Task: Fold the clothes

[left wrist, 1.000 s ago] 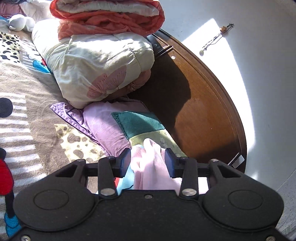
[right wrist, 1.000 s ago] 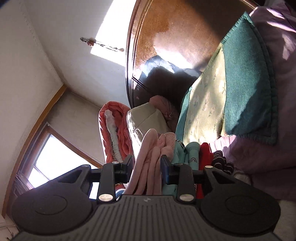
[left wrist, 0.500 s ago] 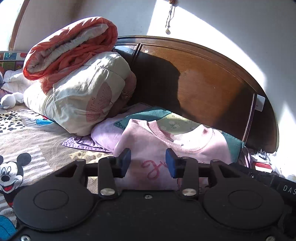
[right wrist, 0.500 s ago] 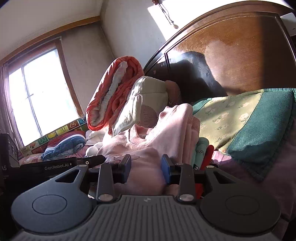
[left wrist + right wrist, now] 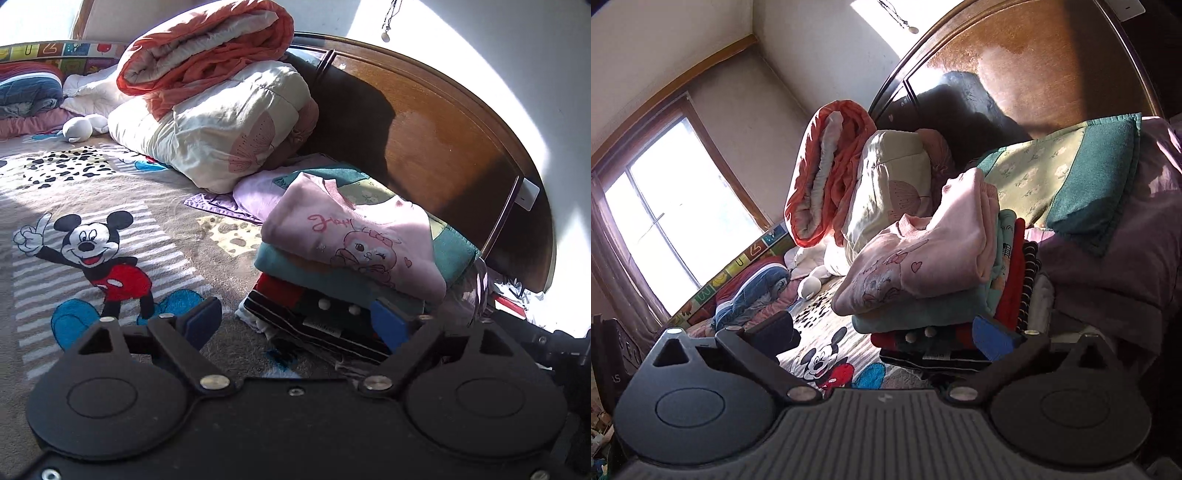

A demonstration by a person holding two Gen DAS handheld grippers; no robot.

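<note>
Clothes stack (image 5: pixel 332 280): perhaps five folded garments.

A folded pale pink sweatshirt (image 5: pixel 354 240) with a cartoon bunny print and pink script lettering is lying face up, neckline toward the wooden headboard, topping a stack of folded clothes (image 5: pixel 325 306). Beneath it are sitting a teal garment (image 5: pixel 923 314), then red and black striped pieces. The stack is resting on the cartoon-mouse bedspread, just beside a green-and-purple pillow.
</note>
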